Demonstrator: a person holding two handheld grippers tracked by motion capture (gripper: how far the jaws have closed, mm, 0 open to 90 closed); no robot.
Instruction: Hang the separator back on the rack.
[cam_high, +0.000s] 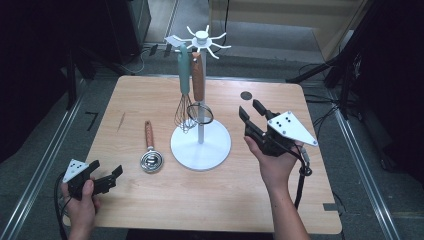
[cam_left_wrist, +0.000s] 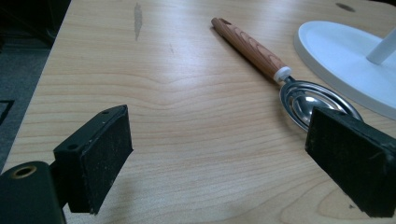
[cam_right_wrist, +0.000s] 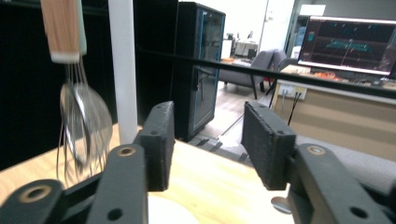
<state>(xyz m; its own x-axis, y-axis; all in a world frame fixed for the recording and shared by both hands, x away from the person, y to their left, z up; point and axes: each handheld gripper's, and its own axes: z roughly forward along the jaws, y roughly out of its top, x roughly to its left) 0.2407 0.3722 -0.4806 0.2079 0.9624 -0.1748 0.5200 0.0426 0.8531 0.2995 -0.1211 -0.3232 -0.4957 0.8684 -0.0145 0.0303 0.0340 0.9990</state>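
Behind the stand (cam_right_wrist: 122, 70), a monitor (cam_right_wrist: 348, 44) glows.

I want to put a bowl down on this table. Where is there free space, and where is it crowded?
Free: the near strip between the left gripper and the right hand, and the far left corner. Crowded: the middle, with the spoon close beside the rack's base.

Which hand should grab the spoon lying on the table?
Left. The left gripper sits open close beside the spoon; the right gripper is across the stand.
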